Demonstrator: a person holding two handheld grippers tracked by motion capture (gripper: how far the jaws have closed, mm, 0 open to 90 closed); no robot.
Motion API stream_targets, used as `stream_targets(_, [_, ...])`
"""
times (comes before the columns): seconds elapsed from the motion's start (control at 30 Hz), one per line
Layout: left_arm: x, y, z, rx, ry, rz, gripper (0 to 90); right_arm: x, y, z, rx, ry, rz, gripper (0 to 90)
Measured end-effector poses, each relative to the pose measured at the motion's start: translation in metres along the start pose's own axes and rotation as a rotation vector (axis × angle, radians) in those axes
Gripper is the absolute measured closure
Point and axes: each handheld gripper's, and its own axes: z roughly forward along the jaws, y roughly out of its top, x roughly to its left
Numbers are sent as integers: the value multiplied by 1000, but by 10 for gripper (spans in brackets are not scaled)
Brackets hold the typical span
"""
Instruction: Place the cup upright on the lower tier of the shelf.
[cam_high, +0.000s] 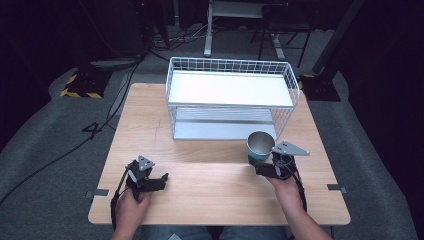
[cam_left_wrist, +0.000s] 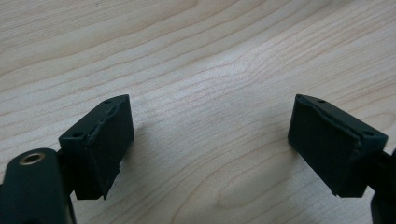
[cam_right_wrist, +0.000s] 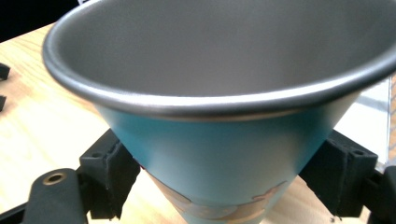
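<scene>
Pinching the blue cup (cam_right_wrist: 224, 154) between both pads (cam_right_wrist: 109, 175), the right gripper (cam_high: 264, 162) holds it upright.

Light wood table (cam_high: 210, 170), grain visible. White wire two-tier rack (cam_high: 231, 97) sits on its far half, centre-right. Grey clips at left and right edges.

high: overhead, facing forward-down | gripper views: close — all share table (cam_high: 210, 170)

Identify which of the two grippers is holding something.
The right gripper: its jaws clamp a blue cup. The left gripper has its jaws spread over bare table.
</scene>
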Motion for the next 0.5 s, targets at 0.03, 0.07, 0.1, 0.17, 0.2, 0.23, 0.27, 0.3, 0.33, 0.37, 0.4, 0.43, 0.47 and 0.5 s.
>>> stream_targets(0.03, [0, 0, 0, 0, 0, 0, 150, 0, 1, 2, -1, -1, 2, 193])
stream_targets(0.07, [0, 0, 0, 0, 0, 0, 150, 0, 4, 4, 1, -1, 6, 193])
stream_targets(0.1, [0, 0, 0, 0, 0, 0, 150, 0, 5, 6, -2, -3, 5, 193])
stream_targets(0.17, [0, 0, 0, 0, 0, 0, 150, -1, 8, 10, -1, -4, 11, 193])
stream_targets(0.2, [0, 0, 0, 0, 0, 0, 150, -1, 10, 13, -3, -6, 9, 193])
stream_targets(0.23, [0, 0, 0, -1, 0, -1, 150, -1, 12, 15, -4, -7, 12, 193])
stream_targets(0.27, [0, 0, 0, 0, 0, 0, 150, -1, 13, 17, -5, -9, 12, 193])
stream_targets(0.3, [0, 0, 0, 0, 0, 0, 150, -1, 15, 20, -10, -9, 12, 193])
stream_targets(0.33, [0, 0, 0, -1, 0, 0, 150, 0, 17, 22, -15, -14, 17, 193])
stream_targets(0.37, [0, 0, 0, 1, -3, -2, 150, 0, 19, 25, -19, -17, 22, 193])
stream_targets(0.4, [0, -1, 0, 1, -4, 0, 150, 1, 20, 28, -26, -17, 27, 194])
stream_targets(0.43, [0, -1, -1, -1, -5, 3, 150, 1, 22, 31, -32, -18, 31, 193])
stream_targets(0.47, [-1, -1, -1, -2, -6, 5, 150, 2, 23, 33, -32, -21, 32, 193])
stream_targets(0.5, [-1, -1, -1, -2, -6, 5, 150, 2, 23, 33, -32, -21, 32, 193])
